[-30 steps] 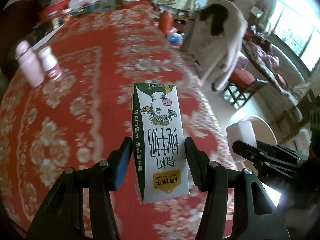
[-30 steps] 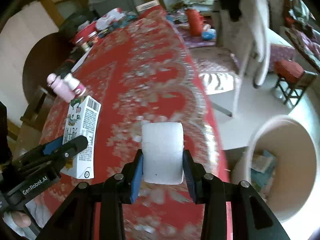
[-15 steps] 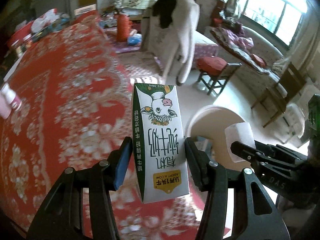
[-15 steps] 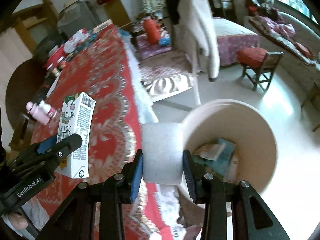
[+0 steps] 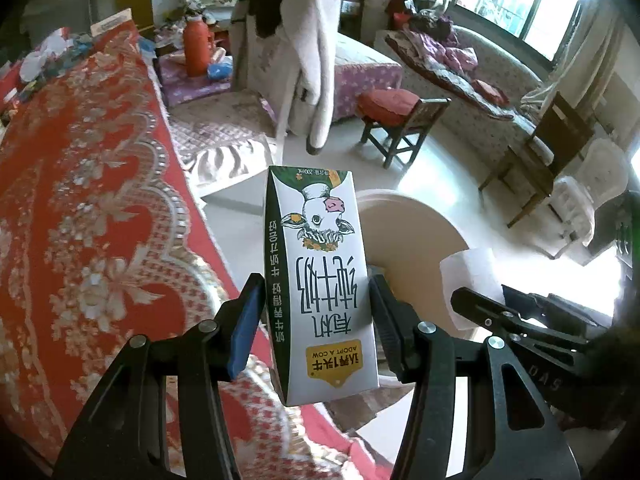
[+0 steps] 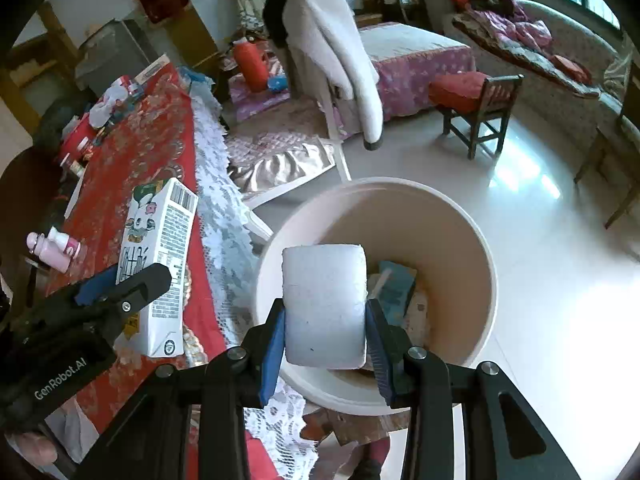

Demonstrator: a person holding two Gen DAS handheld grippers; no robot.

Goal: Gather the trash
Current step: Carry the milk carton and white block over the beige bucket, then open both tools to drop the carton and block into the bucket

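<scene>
The table (image 6: 160, 152), under a red flowered cloth with a white lace border, fills the 9 o'clock side of both wrist views. Just beside its edge, on the pale tiled floor (image 6: 560, 280), stands a round cream bin (image 6: 486, 248), open-topped, with blue and white scraps lying inside at about 3 o'clock of its bowl. A chair draped with a white coat (image 6: 336, 48) sits at 12 o'clock, and a small wooden stool with a red cushion (image 6: 468, 84) at 2 o'clock.

The left tool (image 5: 316, 316) is clamped on a white and green milk carton (image 5: 320, 280), its blue pads pressing the carton's lower sides; the carton's cow print reads upside down to the camera. In the right wrist view the carton hangs over the table edge at 9 o'clock, short of the bin.

The right tool (image 6: 325, 340) is clamped on a white foam block (image 6: 324, 304), which is held directly above the bin's open mouth. In the left wrist view that block shows at 4 o'clock, past the bin's rim.

Two small pink bottles (image 6: 52, 248) stand on the table at 9 o'clock, well apart from both tools.
</scene>
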